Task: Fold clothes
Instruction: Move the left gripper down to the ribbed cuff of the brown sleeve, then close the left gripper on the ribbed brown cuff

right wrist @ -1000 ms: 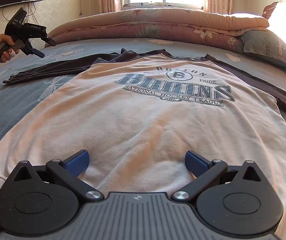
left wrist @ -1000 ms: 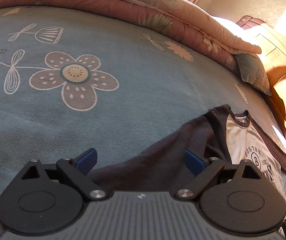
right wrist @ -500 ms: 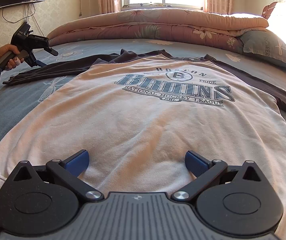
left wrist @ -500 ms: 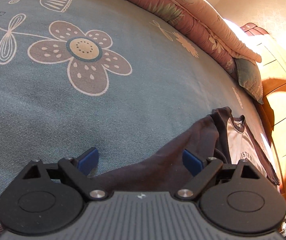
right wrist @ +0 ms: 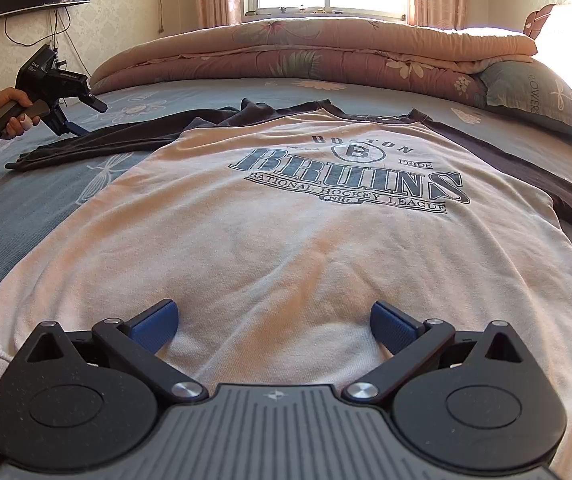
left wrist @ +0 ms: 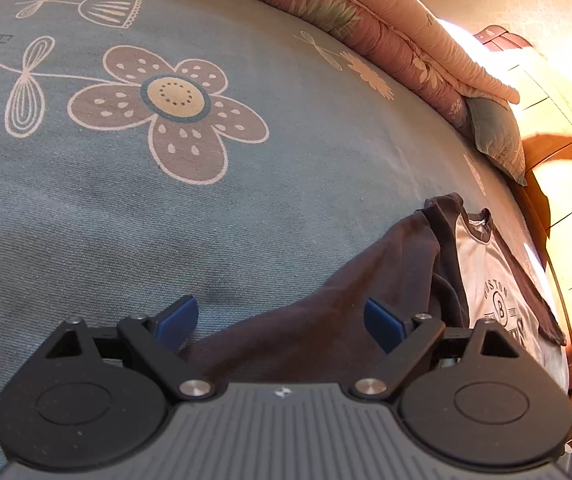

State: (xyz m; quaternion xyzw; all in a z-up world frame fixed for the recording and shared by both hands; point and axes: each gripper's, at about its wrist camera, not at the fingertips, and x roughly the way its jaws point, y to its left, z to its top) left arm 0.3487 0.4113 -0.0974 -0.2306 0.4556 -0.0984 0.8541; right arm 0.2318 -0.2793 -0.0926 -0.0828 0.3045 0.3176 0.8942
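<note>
A big cream shirt [right wrist: 286, 248] with dark sleeves lies flat on the bed [right wrist: 37, 208]. It has blue letters on the front. One dark sleeve [right wrist: 97, 144] stretches out to the left side of the bed.

The left gripper [left wrist: 279, 320] is wide open and holds nothing. It hangs just over that dark sleeve [left wrist: 326, 320], with the cloth showing between its two blue pads. A hand [right wrist: 13, 114] holds this gripper by its handle.

The right gripper [right wrist: 273, 326] is wide open too and holds nothing. It sits over the bottom edge of the shirt.

A folded pink quilt [right wrist: 306, 56] and a blue pillow [right wrist: 538, 96] lie at the far end of the bed.
</note>
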